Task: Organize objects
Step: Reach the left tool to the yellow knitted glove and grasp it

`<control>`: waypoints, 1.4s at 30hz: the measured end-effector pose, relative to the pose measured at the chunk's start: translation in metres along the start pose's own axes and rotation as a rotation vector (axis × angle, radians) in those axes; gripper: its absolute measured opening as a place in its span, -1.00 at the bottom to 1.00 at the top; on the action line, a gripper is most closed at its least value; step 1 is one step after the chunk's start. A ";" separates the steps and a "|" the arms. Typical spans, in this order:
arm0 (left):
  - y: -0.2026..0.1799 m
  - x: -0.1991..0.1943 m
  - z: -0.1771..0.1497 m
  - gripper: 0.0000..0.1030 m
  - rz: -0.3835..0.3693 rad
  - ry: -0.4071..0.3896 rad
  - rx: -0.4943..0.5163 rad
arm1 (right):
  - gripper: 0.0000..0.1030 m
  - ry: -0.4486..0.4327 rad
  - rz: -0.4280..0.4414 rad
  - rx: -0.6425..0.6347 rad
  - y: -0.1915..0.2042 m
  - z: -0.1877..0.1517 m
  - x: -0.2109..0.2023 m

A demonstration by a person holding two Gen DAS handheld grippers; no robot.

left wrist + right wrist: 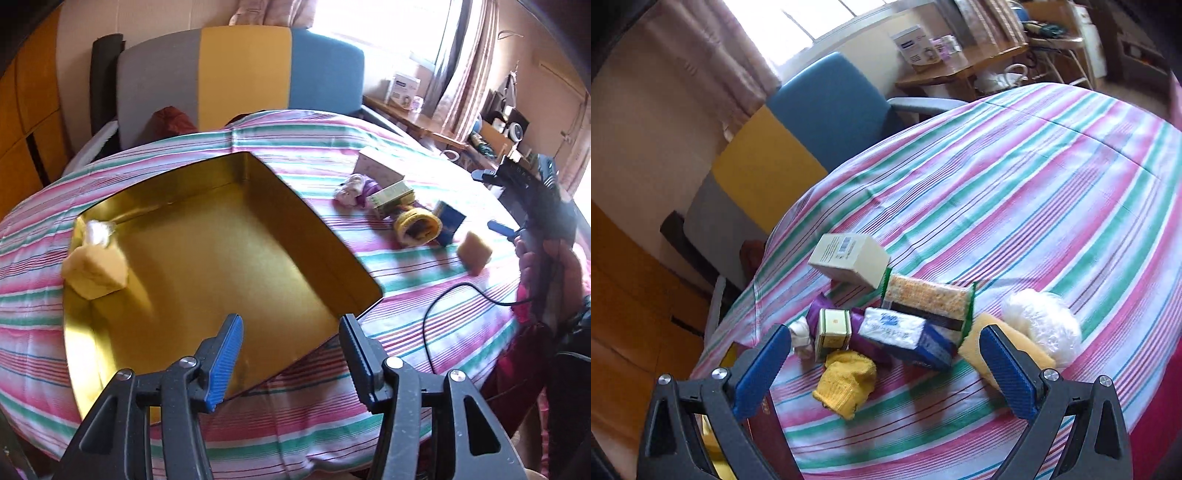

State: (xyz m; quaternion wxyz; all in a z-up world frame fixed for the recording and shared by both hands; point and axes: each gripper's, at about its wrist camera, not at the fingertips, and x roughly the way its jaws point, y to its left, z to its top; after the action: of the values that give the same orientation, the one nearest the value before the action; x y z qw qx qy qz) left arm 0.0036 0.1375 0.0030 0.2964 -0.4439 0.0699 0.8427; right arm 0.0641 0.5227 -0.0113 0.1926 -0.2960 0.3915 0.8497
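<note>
A gold metal tin (229, 266) lies open on the striped tablecloth. A yellow sponge (96, 271) and a white plastic wad (98, 232) sit in its left corner. My left gripper (291, 354) is open and empty above the tin's near edge. My right gripper (882, 369) is open and empty above a pile: yellow cloth (846, 384), blue tissue pack (905, 338), small green box (833, 332), cracker pack (931, 301), cream box (849, 258), yellow sponge (975, 347), white plastic bag (1041, 326). The right gripper (517, 229) also shows in the left wrist view.
A grey, yellow and blue chair (240, 74) stands behind the round table. A black cable (443, 306) trails over the cloth at right. A wooden shelf with boxes (942, 55) stands by the window. The tin's red rim (768, 435) lies under my right gripper's left finger.
</note>
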 end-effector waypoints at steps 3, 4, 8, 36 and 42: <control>-0.012 0.001 0.012 0.06 -0.035 -0.012 0.024 | 1.00 -0.023 -0.009 0.076 -0.014 0.003 -0.004; -0.017 0.003 0.016 0.06 -0.046 -0.011 0.035 | 1.00 -0.024 -0.006 0.102 -0.019 0.005 -0.005; -0.038 0.015 0.030 0.06 -0.098 0.008 0.065 | 1.00 -0.014 0.004 0.185 -0.035 0.007 -0.004; -0.137 0.201 0.109 0.16 -0.316 0.281 -0.016 | 0.99 -0.016 0.079 0.254 -0.046 0.009 -0.007; -0.135 0.188 0.086 -0.26 -0.297 0.241 0.030 | 0.99 0.000 0.065 0.236 -0.043 0.009 -0.002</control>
State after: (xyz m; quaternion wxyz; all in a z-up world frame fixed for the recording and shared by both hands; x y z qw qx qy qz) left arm -0.0628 0.3623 -0.0745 0.4136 -0.5426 0.0512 0.7293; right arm 0.0864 0.5561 -0.0294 0.1986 -0.2586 0.4983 0.8033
